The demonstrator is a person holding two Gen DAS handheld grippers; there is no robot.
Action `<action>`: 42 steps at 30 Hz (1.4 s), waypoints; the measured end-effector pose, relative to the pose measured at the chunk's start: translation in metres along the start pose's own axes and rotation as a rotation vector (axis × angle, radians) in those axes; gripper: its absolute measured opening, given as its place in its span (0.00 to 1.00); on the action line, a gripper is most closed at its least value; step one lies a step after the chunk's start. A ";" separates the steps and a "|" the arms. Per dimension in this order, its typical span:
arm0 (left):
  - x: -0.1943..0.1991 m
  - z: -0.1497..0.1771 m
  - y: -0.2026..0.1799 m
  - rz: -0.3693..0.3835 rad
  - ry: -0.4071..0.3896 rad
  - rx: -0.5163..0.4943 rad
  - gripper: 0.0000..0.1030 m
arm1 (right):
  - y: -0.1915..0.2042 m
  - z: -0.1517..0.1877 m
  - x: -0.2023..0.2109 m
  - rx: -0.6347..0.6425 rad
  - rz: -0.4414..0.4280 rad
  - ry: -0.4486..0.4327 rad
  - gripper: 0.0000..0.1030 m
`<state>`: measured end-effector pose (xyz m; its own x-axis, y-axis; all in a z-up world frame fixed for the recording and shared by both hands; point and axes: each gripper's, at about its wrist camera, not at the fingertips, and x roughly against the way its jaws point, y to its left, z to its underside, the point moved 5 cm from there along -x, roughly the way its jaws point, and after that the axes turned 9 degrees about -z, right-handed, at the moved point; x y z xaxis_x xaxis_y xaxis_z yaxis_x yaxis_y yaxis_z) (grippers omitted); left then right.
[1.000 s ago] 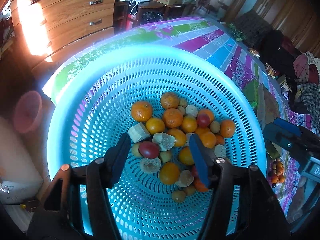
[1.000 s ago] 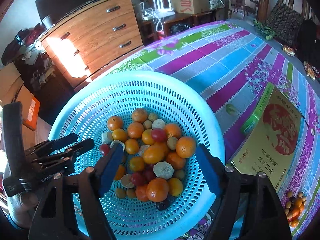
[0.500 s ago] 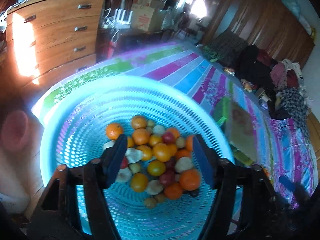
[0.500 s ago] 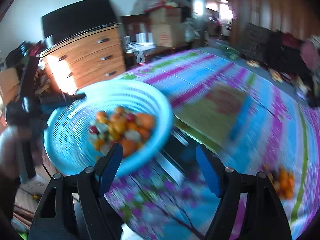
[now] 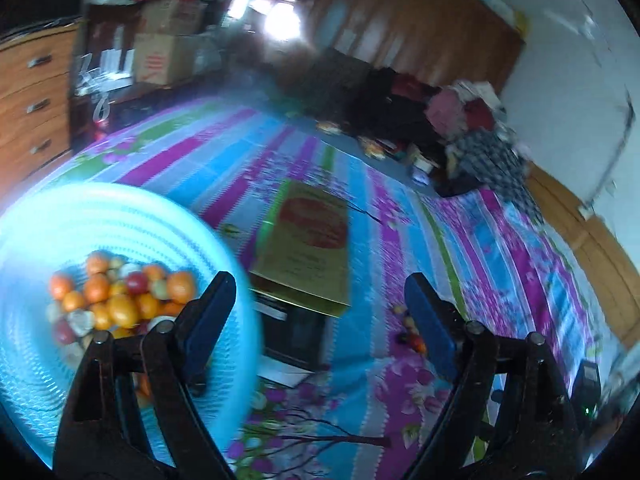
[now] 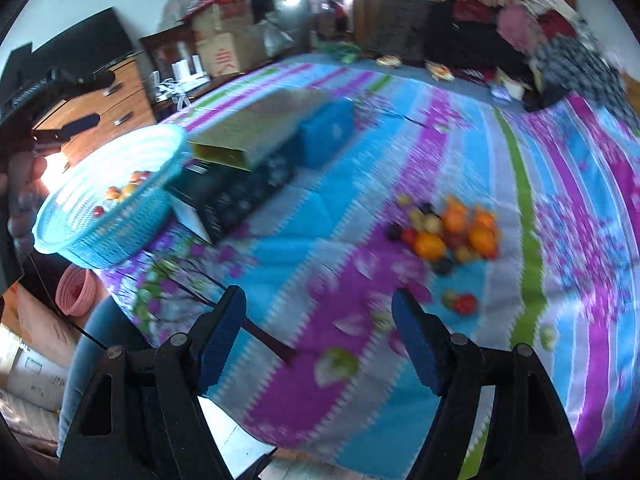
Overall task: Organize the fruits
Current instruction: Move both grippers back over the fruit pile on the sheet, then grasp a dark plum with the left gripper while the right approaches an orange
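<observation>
two grippers appear, each with black hinged arms ending in flat blue pads. left gripper [image 5: 316,316]: jaws opening, already wide, with nothing between the pads; beyond them lies only the patterned cloth. right gripper [image 6: 318,332]: jaws spread wide and empty, hanging above the cloth. round basket [image 5: 120,220]: light blue perforated plastic with a lattice wall and a smooth rolled rim, standing at one end of the bed and blurred in the left view. basket fruit [image 5: 120,300]: a heap of small rounded pieces on the basket floor, mostly glossy orange, with a few red, pale green and dull beige ones. loose fruit [image 6: 448,232]: a second heap lying directly on the cloth, well apart from the basket, orange globes mixed with red, yellow and dark pieces; two more pieces [image 6: 460,302], one red, lie just beside it toward the right gripper. bedcover [image 6: 400,152]: soft quilted fabric in blue, purple, green and grey stripes with printed blossoms and branches. flat box [image 5: 308,248]: rectangular yellow-green card with a red round emblem on its lid, resting on a dark box [image 6: 240,196] next to the basket. dresser [image 6: 104,108]: brown wood grain with metal bar handles, behind the basket.
</observation>
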<state>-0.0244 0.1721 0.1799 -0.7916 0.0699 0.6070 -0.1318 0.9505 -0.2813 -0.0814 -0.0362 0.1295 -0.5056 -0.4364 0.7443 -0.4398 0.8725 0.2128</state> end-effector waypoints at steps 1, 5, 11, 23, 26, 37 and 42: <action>-0.007 0.003 -0.018 0.020 0.021 -0.042 0.84 | -0.011 0.007 0.002 -0.028 0.010 0.002 0.76; -0.031 0.021 -0.058 0.066 0.089 -0.137 0.84 | -0.043 0.026 0.007 -0.105 0.030 0.006 0.76; -0.093 0.059 -0.102 0.108 0.221 -0.235 0.83 | -0.073 0.043 0.008 -0.168 0.042 0.007 0.76; -0.211 0.149 -0.154 0.166 0.468 -0.476 0.38 | -0.137 0.067 -0.010 -0.289 0.066 0.039 0.76; -0.218 0.155 -0.155 0.174 0.472 -0.503 0.38 | -0.150 0.066 -0.012 -0.314 0.076 0.032 0.76; -0.235 0.152 -0.176 0.218 0.400 -0.557 0.40 | -0.166 0.060 -0.025 -0.325 0.073 0.027 0.76; -0.242 0.153 -0.181 0.228 0.386 -0.575 0.38 | -0.170 0.059 -0.030 -0.325 0.066 0.036 0.76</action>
<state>0.1000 -0.0629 -0.0302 -0.4809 0.2855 0.8290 0.4295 0.9010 -0.0612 -0.0357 -0.1845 0.0336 -0.4961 -0.3732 0.7839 -0.1441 0.9258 0.3496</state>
